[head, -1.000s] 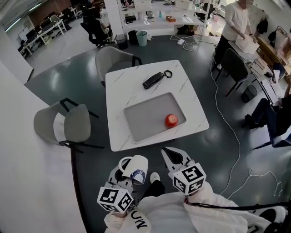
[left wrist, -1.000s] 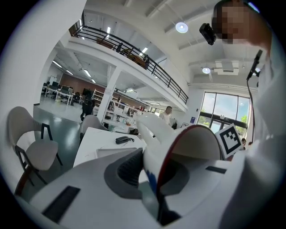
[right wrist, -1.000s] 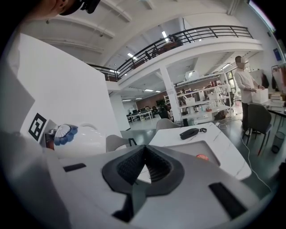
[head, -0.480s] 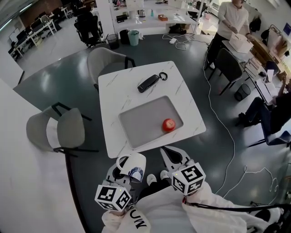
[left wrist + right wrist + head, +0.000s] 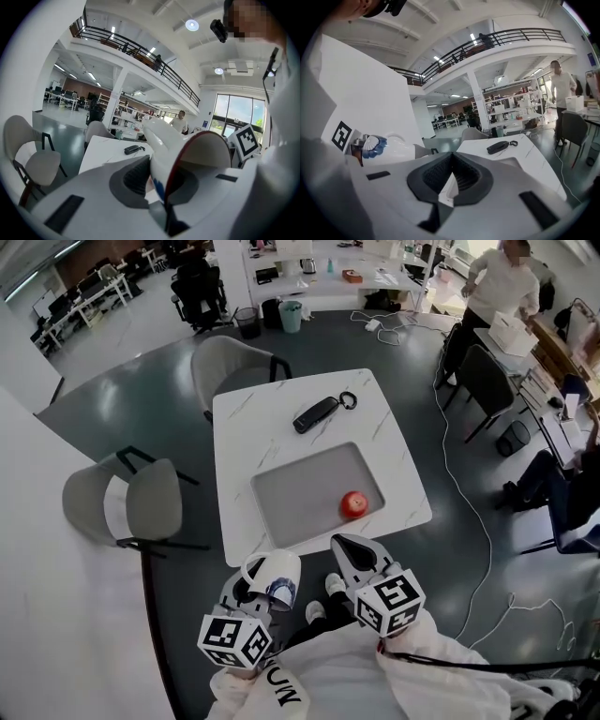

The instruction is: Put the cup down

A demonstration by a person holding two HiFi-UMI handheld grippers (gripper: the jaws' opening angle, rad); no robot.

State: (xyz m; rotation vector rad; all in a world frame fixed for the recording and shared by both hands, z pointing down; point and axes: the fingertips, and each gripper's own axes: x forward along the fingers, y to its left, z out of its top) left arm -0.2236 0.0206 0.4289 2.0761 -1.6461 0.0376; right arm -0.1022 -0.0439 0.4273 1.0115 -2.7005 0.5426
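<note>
My left gripper (image 5: 251, 589) is shut on the rim of a white cup (image 5: 277, 575) with a blue print and a red-lined inside, held tilted just short of the white marble table's (image 5: 244, 437) near edge. In the left gripper view the cup (image 5: 197, 152) fills the space between the jaws (image 5: 161, 190). To its right my right gripper (image 5: 349, 554) is shut and empty, with its tip at the table's near edge. From the right gripper view (image 5: 451, 180) the cup (image 5: 386, 145) shows at the left. A grey tray (image 5: 300, 488) on the table holds a red apple (image 5: 353, 504).
A black key fob with a ring (image 5: 319, 412) lies on the table beyond the tray. Grey chairs stand at the left (image 5: 131, 507) and at the far side (image 5: 234, 362). Cables (image 5: 469, 493) run over the floor at the right. A person (image 5: 502, 287) stands at desks at the back right.
Both grippers have come closer to the table's near edge, the cup still in the left one. The person at the back right has shifted a little.
</note>
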